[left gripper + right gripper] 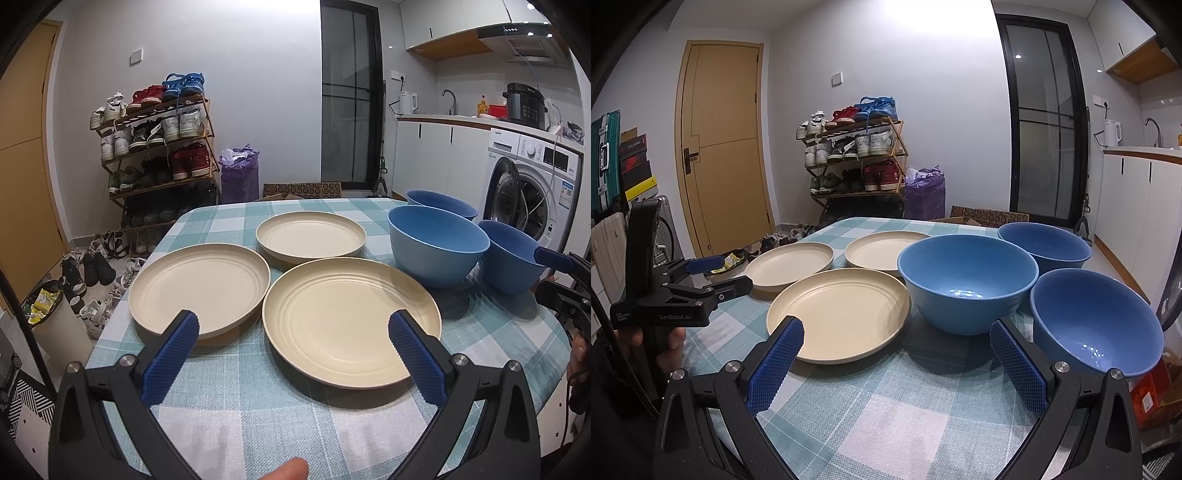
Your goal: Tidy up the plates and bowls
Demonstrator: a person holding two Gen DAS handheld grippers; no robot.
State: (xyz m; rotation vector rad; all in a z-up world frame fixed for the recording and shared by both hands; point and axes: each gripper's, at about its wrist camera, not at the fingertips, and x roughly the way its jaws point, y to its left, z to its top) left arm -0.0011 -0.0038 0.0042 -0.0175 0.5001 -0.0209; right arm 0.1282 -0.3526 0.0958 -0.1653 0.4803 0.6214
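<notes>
Three cream plates and three blue bowls stand on a checked tablecloth (258, 417). The near plate (351, 321) lies closest to me, its left rim just beside the left plate (199, 288); the far plate (311, 238) sits behind both, close to each. None is stacked on another.

To the right of the plates stands the middle bowl (437, 247), upright, just beside the near plate's right rim. The far bowl (441, 205) stands behind it near the table's back edge, and the right bowl (1095, 325) is at the table's right edge, close to the middle bowl. All three are upright and empty.

My left gripper (293, 332) hangs over the table's front with its jaws spread wide; the left blue pad lies over the left plate's front rim in the view, the right pad over the near plate. It holds nothing. My right gripper (895, 339) is likewise wide open and empty, with the near plate's front rim and the middle bowl seen between its pads and the right bowl just outside its right finger.

Beyond the table: a shoe rack (855, 158) against the back wall, a purple bag (925, 192) beside it, a wooden door (724, 147) to the left, and a washing machine (532, 192) to the right.
</notes>
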